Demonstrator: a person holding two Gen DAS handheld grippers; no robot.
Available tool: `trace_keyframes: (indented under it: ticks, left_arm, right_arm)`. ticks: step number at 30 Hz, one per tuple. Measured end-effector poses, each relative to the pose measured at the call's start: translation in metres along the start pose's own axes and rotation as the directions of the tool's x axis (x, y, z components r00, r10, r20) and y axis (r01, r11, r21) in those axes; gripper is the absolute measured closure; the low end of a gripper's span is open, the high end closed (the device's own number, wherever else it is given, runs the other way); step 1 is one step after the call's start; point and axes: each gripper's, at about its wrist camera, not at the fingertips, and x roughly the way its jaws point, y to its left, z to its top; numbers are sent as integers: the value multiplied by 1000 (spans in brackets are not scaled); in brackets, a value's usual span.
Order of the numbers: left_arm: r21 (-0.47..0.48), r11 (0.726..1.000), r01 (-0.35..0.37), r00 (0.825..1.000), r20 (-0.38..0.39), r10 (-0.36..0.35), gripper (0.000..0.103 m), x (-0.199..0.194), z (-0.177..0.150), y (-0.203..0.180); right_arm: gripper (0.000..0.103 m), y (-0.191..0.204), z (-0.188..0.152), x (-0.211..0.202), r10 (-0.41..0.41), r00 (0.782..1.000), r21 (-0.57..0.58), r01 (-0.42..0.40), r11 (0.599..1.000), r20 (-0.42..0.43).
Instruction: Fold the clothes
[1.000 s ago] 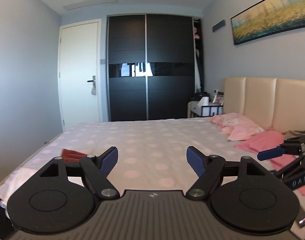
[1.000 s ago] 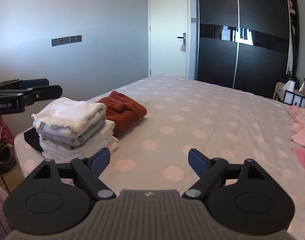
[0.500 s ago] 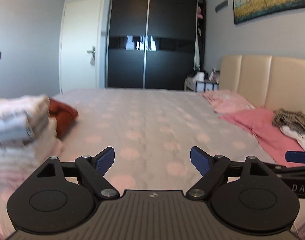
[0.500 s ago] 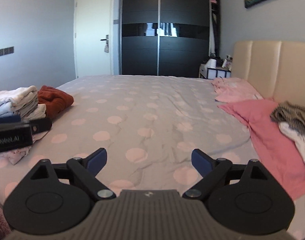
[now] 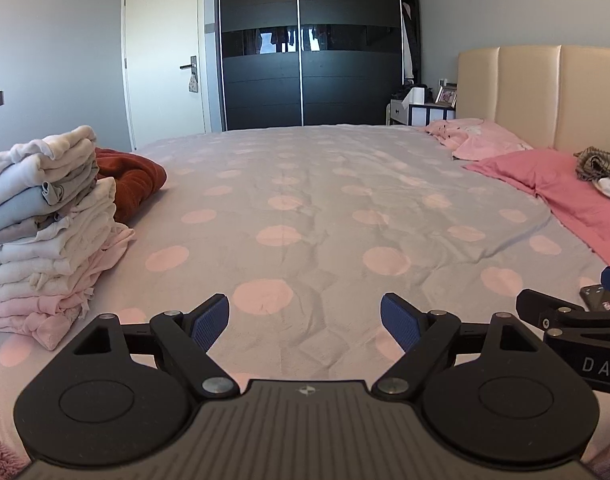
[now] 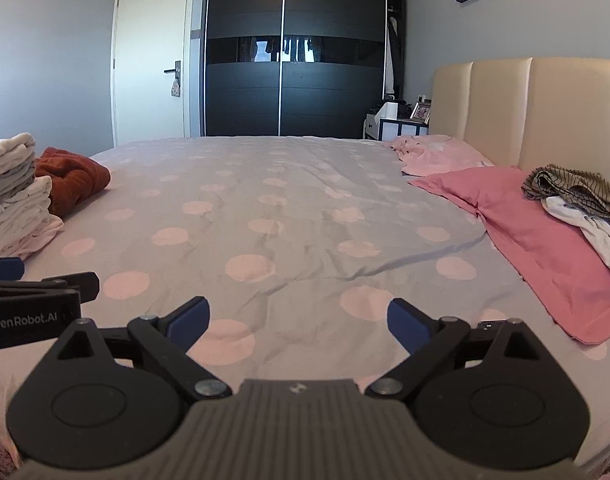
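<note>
Clothes first: folded stack (image 5: 45, 216) of white, grey and pink pieces at bed's left edge, rust garment (image 5: 131, 182) crumpled just behind it; unfolded striped and white pile (image 6: 581, 200) on pink pillow (image 6: 537, 232) by headboard. Since a second ago we see both views dipped from walls toward dotted sheet (image 5: 317, 208). Left gripper (image 5: 305, 320) gapes wide, nothing between pads. Right gripper (image 6: 299, 318) jaws opening, empty too, hovering over sheet.
</note>
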Motion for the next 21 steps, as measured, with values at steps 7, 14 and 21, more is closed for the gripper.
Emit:
trace_keyframes:
  ticks: [7, 14, 21]
  left_arm:
    - [2, 1000, -1, 995, -96, 1, 20, 32, -7, 1]
    - [2, 1000, -5, 991, -136, 5, 20, 46, -10, -1]
    - [19, 1000, -10, 989, -145, 12, 20, 46, -11, -5]
  right_arm:
    - [6, 12, -2, 29, 20, 998, -37, -22, 999, -65]
    - [6, 12, -11, 45, 14, 993, -49, -20, 999, -116]
    - [6, 9, -11, 43, 23, 993, -35, -27, 999, -115]
